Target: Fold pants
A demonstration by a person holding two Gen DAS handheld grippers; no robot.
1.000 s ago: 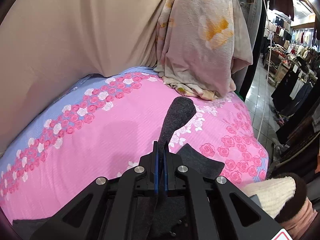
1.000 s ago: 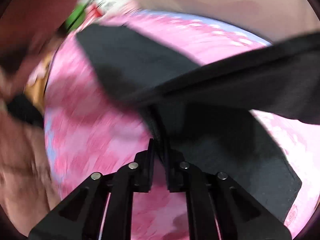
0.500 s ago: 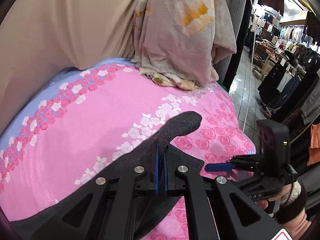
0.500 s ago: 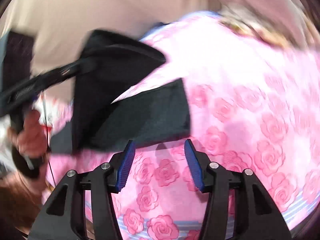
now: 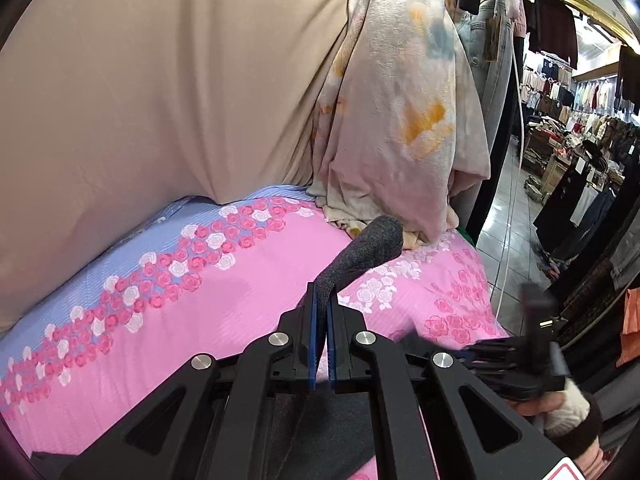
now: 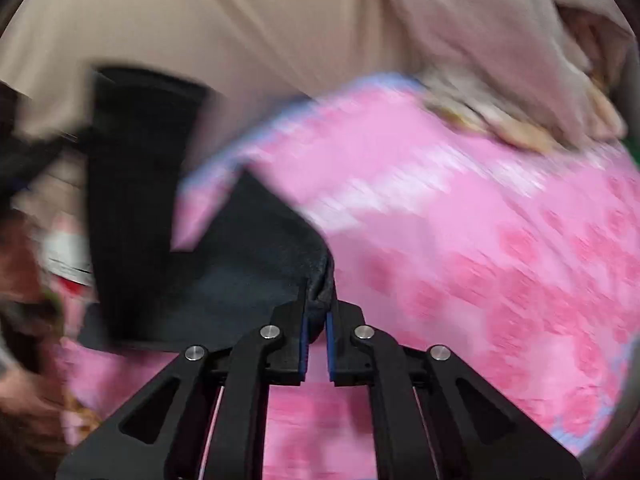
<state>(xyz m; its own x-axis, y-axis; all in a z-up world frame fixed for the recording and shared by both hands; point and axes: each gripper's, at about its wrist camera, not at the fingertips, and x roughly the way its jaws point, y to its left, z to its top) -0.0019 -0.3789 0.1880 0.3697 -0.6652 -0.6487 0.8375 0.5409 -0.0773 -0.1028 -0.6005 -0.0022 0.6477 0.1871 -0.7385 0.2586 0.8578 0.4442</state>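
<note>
A: Where are the pants (image 6: 240, 264) just now?

B: Dark grey, partly lying on the pink floral sheet (image 5: 224, 320) and partly lifted. The left gripper (image 5: 320, 316) is pressed together on a bunched edge that sticks up past its fingertips. The right gripper (image 6: 316, 316) has just been closing, and its pads now pinch a corner of the fabric.

A: What might go wrong?

B: I'd judge the right pinch shallow; only a small fold sits between the pads, so a hard pull could slip it free. Uneven lifting could also skew the fold, or drag the sheet along.
</note>
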